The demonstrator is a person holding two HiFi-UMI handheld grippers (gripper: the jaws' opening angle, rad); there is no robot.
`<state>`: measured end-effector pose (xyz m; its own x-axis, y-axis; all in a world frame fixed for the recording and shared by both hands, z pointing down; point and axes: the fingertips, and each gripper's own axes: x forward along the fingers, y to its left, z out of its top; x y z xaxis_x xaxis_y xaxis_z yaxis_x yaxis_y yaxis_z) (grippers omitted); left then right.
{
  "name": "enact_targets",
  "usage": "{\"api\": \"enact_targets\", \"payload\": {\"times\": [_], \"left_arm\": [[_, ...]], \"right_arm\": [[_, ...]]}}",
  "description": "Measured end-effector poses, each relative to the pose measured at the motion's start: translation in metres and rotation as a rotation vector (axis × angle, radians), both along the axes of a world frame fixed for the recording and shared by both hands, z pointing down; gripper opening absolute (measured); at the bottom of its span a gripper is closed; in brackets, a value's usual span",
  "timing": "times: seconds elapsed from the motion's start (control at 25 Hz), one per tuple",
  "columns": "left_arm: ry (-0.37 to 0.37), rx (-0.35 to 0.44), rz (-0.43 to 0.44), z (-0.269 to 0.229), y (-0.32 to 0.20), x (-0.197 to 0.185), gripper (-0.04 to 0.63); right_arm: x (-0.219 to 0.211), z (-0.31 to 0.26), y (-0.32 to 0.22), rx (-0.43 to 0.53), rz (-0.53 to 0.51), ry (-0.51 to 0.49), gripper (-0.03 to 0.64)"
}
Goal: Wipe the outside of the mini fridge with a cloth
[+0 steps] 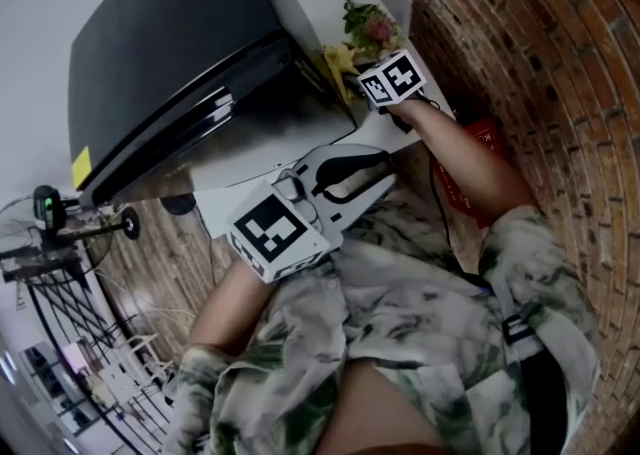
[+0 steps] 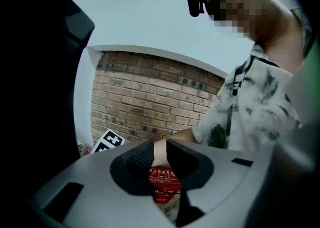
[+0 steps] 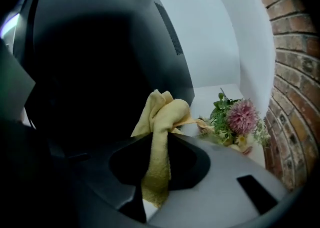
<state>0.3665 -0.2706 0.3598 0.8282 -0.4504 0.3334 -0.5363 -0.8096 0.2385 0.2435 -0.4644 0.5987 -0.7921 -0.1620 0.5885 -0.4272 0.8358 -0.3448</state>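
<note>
as right claw (image 3: 159, 139) pinches cloth (image 3: 164, 112), left claw (image 2: 160, 153) ajar

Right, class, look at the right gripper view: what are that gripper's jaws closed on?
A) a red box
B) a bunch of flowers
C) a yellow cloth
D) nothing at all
C: the right gripper has its jaws pinched on the yellow cloth, which bunches up above them, while the flowers lie apart, further back.

One mini fridge (image 1: 170, 53), one cloth (image 3: 161, 117), one flower bunch (image 3: 239, 120)
</note>
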Motion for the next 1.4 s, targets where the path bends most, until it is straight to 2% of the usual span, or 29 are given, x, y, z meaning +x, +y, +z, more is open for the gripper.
{"api": "enact_targets", "payload": {"times": [0.24,0.4,0.6,0.76,1.04,1.24,1.4], "left_arm": [[0.001,0.004,-0.020,-0.001,0.004,-0.012,0.086],[0.009,0.002,-0.026,-0.003,0.010,-0.024,0.086],[0.038,0.027,-0.023,-0.008,0.021,-0.041,0.086],[0.070,0.038,-0.015,-0.011,0.043,-0.063,0.086],[0.111,0.086,0.042,-0.014,0.099,-0.122,0.086],[0.135,0.120,0.067,-0.019,0.150,-0.176,0.086],[0.138,0.102,0.076,-0.015,0.196,-0.216,0.086]], "right_arm": [[0.004,0.011,-0.003,0.093,-0.023,0.114,0.086],[0.004,-0.002,-0.005,0.159,-0.025,0.140,0.086],[0.022,-0.032,-0.012,0.243,0.030,0.167,0.086],[0.041,-0.074,-0.001,0.299,0.106,0.146,0.086],[0.070,-0.156,0.056,0.379,0.303,0.086,0.086],[0.081,-0.202,0.122,0.448,0.461,0.072,0.086],[0.068,-0.217,0.191,0.458,0.523,0.047,0.086]]}}
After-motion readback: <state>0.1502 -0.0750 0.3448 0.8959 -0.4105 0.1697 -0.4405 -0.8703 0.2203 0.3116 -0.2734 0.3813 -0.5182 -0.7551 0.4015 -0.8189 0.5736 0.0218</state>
